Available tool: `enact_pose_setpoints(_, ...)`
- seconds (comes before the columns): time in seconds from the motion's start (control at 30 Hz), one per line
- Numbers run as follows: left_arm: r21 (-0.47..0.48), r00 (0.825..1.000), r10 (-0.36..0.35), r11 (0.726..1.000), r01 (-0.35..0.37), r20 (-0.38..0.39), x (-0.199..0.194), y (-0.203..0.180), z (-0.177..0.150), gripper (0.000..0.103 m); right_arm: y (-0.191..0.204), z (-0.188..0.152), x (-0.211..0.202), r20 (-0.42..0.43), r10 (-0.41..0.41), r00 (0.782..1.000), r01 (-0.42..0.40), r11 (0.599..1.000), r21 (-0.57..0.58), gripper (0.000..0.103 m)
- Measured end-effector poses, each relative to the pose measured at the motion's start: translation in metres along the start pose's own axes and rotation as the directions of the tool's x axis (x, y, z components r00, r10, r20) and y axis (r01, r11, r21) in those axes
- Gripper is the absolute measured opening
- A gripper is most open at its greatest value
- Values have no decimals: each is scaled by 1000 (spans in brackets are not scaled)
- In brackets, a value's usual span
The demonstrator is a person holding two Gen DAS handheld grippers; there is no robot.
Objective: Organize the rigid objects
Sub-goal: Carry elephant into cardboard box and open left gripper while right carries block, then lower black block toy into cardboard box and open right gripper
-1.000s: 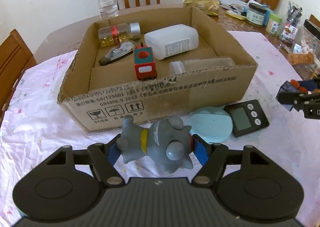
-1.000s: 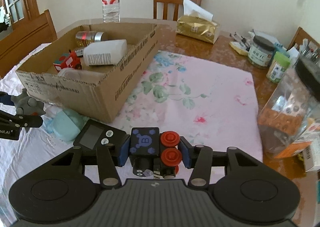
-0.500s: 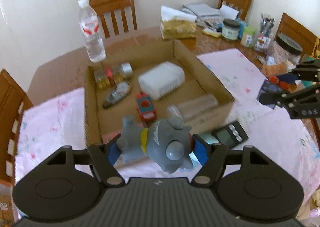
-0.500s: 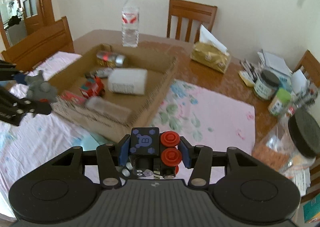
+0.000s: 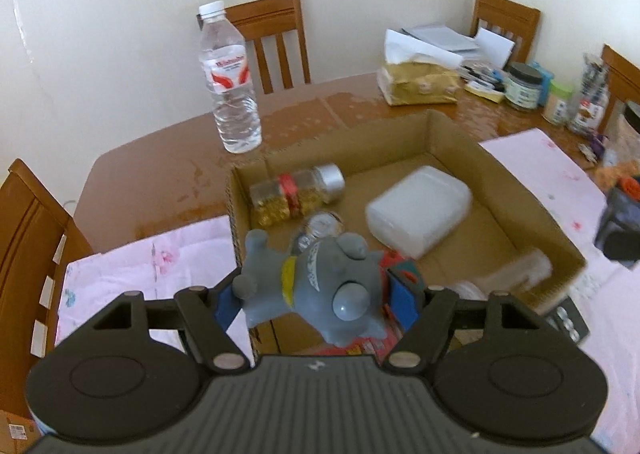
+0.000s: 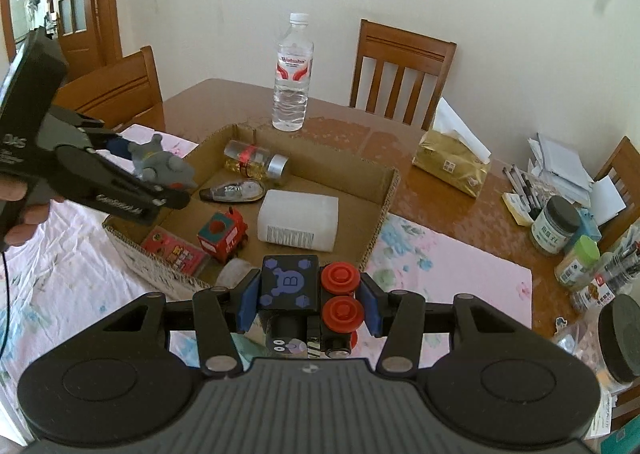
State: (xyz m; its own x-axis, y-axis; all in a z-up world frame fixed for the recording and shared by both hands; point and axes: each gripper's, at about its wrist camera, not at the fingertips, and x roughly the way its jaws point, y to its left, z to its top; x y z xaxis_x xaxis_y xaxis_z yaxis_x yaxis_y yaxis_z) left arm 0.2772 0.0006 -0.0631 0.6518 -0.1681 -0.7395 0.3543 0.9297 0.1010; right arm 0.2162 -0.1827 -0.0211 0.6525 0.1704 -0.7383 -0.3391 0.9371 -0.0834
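Note:
My left gripper (image 5: 316, 296) is shut on a grey rubber animal toy (image 5: 320, 286) and holds it in the air above the near left part of the open cardboard box (image 5: 516, 190). From the right wrist view the left gripper (image 6: 152, 170) and its toy (image 6: 160, 164) hang over the box's left wall. My right gripper (image 6: 306, 302) is shut on a black toy block with a blue "B" face and red wheels (image 6: 308, 290), raised over the box's near edge (image 6: 380, 222).
In the box lie a jar of yellow capsules (image 6: 256, 164), a white plastic container (image 6: 298, 226), a red toy train (image 6: 222, 234), a tape dispenser (image 6: 234, 190) and a red packet (image 6: 174, 252). A water bottle (image 6: 292, 74), a tissue pack (image 6: 452, 164), jars and chairs stand behind.
Both grippers have risen well above the table and moved forward over the box with their toys still held. The blue disc and timer in front of the box have dropped mostly out of sight.

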Motion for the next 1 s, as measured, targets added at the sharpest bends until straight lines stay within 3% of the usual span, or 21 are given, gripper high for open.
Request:
enact_pose_setpoints(0.03, -4, 1000, -5, 1000, 5, 11, 2, 3, 1, 91, 1, 2, 3, -3, -2, 1000, 2, 1000, 4, 55)
enact_pose_setpoints(0.07, -10, 1000, 1, 1000, 0, 28, 3, 5, 1, 94, 1, 4, 6, -7, -5, 1000, 5, 1000, 8, 55)
enact_pose_setpoints(0.2, -25, 997, 22, 999, -20, 76, -3, 13, 1, 95, 5, 13, 18, -13, -13, 1000, 13, 1000, 17, 55)
enact_pose_setpoints(0.6, -25, 993, -5, 1000, 7, 115, -46, 26, -21, 96, 5, 43, 72, -38, -23, 999, 26, 997, 69, 56)
enact_pose_setpoints(0.67, -28, 993, -18, 999, 21, 115, -50, 28, -25, 96, 3, 47, 79, -33, -24, 999, 27, 995, 91, 68)
enact_pose_setpoints(0.7, -27, 993, -19, 999, 22, 115, -51, 28, -26, 96, 3, 49, 81, -34, -27, 999, 30, 995, 98, 85)
enact_pose_setpoints(0.73, -27, 993, -19, 999, 22, 115, -52, 29, -27, 96, 3, 50, 81, -25, -25, 999, 28, 995, 101, 95)
enact_pose_setpoints(0.83, -37, 994, -17, 999, 21, 110, -52, 30, -30, 96, 7, 54, 75, 9, -43, 999, 42, 996, 81, 103)
enact_pose_setpoints(1.0, -59, 995, -11, 998, 17, 95, -51, 30, -35, 96, 7, 54, 66, 6, -64, 998, 63, 994, 85, 103)
